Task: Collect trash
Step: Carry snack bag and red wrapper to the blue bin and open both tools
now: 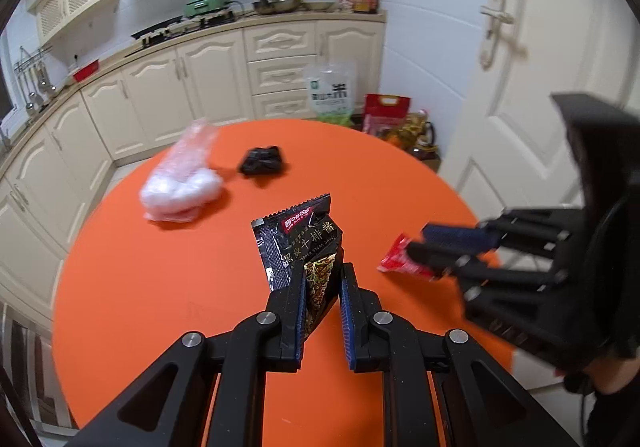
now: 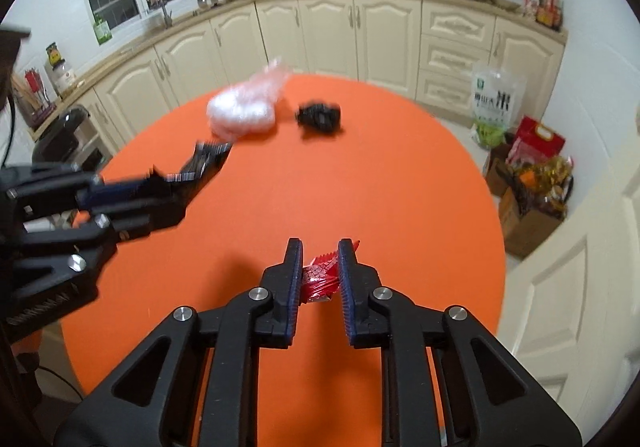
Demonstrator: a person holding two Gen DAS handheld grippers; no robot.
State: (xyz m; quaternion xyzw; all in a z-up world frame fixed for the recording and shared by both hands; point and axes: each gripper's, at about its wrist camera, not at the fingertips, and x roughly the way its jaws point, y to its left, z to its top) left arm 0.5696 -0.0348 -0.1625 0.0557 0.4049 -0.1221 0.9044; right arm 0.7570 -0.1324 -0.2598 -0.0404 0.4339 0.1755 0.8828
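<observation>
Now the left gripper point(image 1: 323, 279) is clamped on a black sauce packet point(image 1: 304, 247) above the orange table point(image 1: 160, 287), while the right gripper point(image 2: 320, 267) pinches a red wrapper point(image 2: 318, 279); farther off lie a white plastic bag point(image 1: 180, 187) and black crumpled trash point(image 1: 262, 161).

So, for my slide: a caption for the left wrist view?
Left gripper clamps a black sauce packet above the orange table.

- On the round orange table point(image 1: 140, 287) lie a crumpled clear plastic bag point(image 1: 180, 187) and, just right of it, a crumpled black wrapper point(image 1: 262, 161), both at the far side.
- The black steak-sauce sachet point(image 1: 298, 243) sits in the left tool point(image 1: 323, 287), nearer.
- The small red wrapper point(image 2: 320, 279) sits in the right tool point(image 2: 320, 279), right of the sachet.
</observation>
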